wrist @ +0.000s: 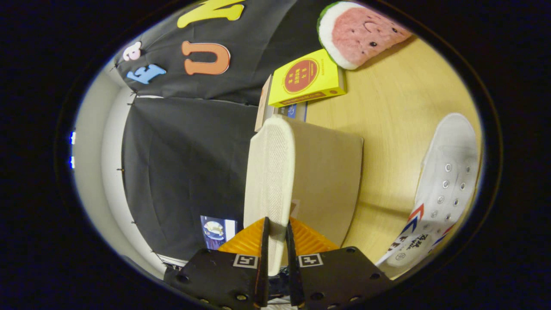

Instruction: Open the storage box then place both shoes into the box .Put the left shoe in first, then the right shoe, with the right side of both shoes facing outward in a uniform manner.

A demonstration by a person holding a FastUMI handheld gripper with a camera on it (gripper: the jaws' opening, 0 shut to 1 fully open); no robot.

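Note:
My gripper is shut on a white shoe, held by its edge. The shoe's cream ribbed sole is turned toward the camera and stretches away from the fingers. Right beside the held shoe, on its table side, is a flat tan panel of the cardboard storage box; its inside is hidden. The second white canvas shoe, with metal eyelets and red and blue stripes, lies on the wooden table, apart from the box.
A yellow box rests on a small stack beyond the storage box. A watermelon-slice plush lies on the table past it. Black cloth hangs on the other side of the held shoe.

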